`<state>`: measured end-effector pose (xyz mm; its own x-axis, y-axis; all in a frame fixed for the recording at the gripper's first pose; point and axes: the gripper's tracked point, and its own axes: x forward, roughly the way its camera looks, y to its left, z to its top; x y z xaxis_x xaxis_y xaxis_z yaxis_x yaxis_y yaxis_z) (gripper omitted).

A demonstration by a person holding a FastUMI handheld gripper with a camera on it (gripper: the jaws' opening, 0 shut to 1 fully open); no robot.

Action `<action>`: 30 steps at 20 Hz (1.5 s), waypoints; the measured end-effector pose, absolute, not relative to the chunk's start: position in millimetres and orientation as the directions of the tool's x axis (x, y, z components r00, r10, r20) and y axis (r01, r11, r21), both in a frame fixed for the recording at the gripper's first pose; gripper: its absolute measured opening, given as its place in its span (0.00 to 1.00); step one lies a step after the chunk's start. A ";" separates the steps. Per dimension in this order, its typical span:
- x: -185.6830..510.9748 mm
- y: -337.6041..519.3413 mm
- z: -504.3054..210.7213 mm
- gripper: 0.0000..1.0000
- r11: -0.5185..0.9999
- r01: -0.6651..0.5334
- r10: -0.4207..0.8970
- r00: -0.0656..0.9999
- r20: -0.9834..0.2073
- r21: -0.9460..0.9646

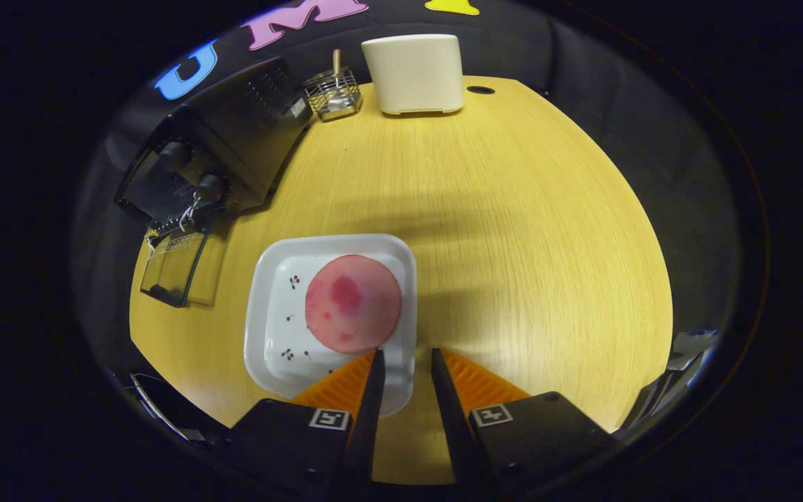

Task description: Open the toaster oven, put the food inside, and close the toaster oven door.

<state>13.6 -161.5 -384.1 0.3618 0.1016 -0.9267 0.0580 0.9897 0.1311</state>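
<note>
A thin pink slice of food (353, 303), likely soft, light and floppy, lies on a white plate (269, 335) at eleven o'clock from the tongs (405, 359), which are slightly parted and empty. Best pinched at its near edge. The toaster oven (234, 139), door open, sits at ten o'clock on the desk (527, 244).

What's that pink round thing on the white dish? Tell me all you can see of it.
The pink round slice is a flat disc, pale pink with darker red blotches, looking like sliced meat. It lies flat on a white square plate with small cherry prints, toward the side nearer the tool. The plate rests on the wooden table. The tool is open just short of it, one fingertip over the plate's rim near the slice's edge; whether it touches is unclear.
</note>
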 end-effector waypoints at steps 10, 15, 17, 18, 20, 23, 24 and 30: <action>10.1 -149.1 -386.5 0.08 0.958 0.122 0.210 0.313 -0.926 0.258; -1.6 -143.2 -383.7 0.05 0.883 0.296 0.280 0.287 -0.916 0.363; -6.5 -142.4 -375.9 0.05 0.850 0.346 0.301 0.301 -0.905 0.397; -9.2 -142.7 -371.6 0.05 0.837 0.363 0.304 0.314 -0.899 0.410; -10.7 -142.4 -364.2 0.05 0.816 0.386 0.302 0.347 -0.888 0.429; -17.0 -146.4 -351.5 0.05 0.782 0.422 0.291 0.403 -0.868 0.458; -20.3 -148.5 -349.5 0.05 0.764 0.442 0.288 0.418 -0.861 0.470; -48.9 -138.6 -332.2 0.05 0.616 0.574 0.265 0.494 -0.828 0.540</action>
<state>-48.9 -138.6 -332.2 0.4943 0.2648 -0.8280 0.5735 0.6164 0.5395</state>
